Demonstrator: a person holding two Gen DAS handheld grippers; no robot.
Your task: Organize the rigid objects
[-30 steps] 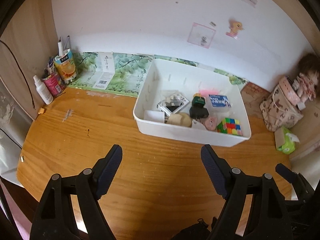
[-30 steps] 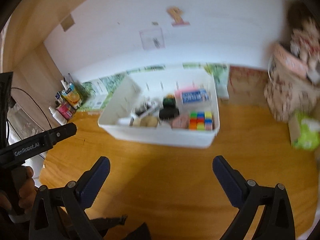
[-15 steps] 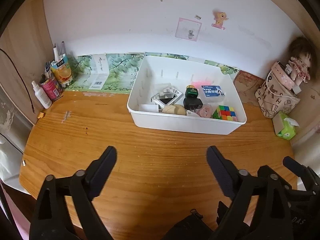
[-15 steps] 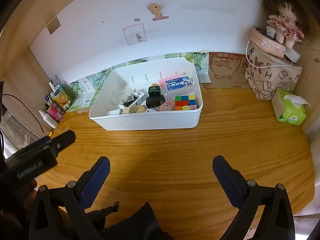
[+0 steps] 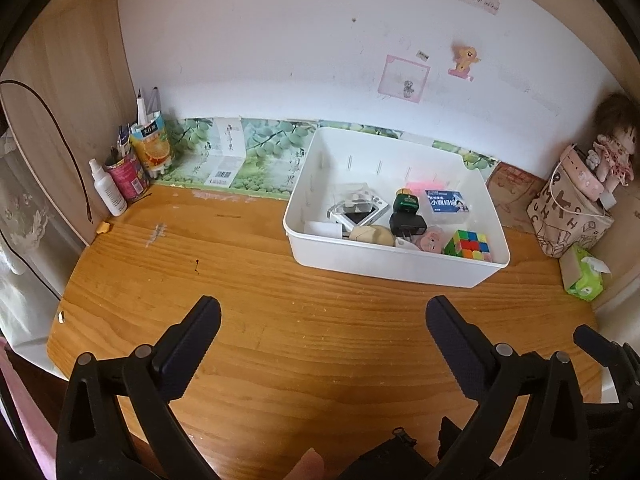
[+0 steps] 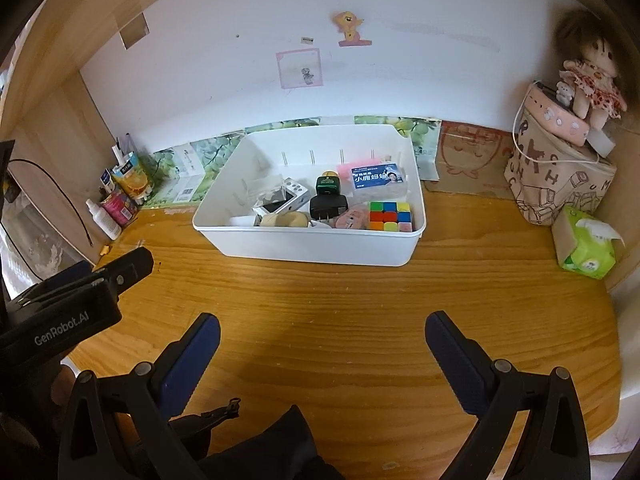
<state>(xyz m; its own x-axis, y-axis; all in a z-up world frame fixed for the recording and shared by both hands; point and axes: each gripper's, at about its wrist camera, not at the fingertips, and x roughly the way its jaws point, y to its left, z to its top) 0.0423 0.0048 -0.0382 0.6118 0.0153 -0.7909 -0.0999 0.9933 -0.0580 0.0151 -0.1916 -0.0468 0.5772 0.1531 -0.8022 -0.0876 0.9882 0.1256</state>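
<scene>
Above the bare bench [image 5: 280, 340], left gripper [image 5: 323, 320] opening with nothing between, right gripper [image 6: 322, 336] spread empty; objects crowd the white bin [image 6: 312, 248], so a wide reach risks knocking neighbours.

We hold the left gripper [image 5: 322, 314] tilted downward, its jaws opening with nothing between them; the right gripper [image 6: 322, 332] beside it points downward too, jaws spread wide and empty.

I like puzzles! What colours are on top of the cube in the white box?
The cube shows red, blue, green, orange, yellow and pink squares, clearest in the right wrist view.
</scene>
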